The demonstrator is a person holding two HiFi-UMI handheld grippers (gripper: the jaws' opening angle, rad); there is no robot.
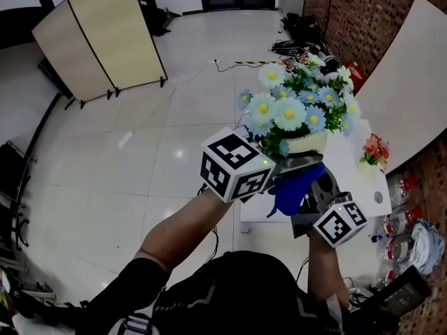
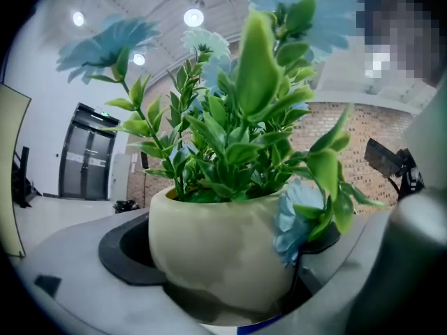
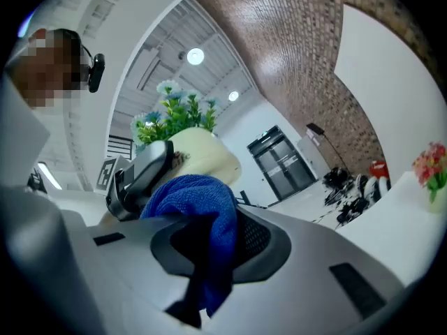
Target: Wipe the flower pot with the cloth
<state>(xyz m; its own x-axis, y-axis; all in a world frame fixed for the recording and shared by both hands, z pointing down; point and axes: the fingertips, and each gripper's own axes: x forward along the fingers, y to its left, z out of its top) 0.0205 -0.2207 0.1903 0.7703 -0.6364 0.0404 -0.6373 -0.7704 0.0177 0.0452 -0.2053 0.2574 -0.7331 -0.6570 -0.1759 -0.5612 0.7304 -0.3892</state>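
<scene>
Two tools are in play, so I read this as the wiping step itself. My left tool is clamped on the cream flower pot, one jaw on each side of its wall, and it holds the pot up in front of me. The blue-and-white flowers stand upright above the jaws. The white bench lies beyond and below.

My right tool has its jaws closed on the blue cloth. A bunched fold sticks out ahead of the tips and a tail hangs down. That fold sits just under the pot's lower wall — touching or a hair short, I can't tell which.

Next, I'd judge, the cloth must press firmly on and sweep round the wall — steering clear of the left jaw — while the left grip holds the pot level.
</scene>
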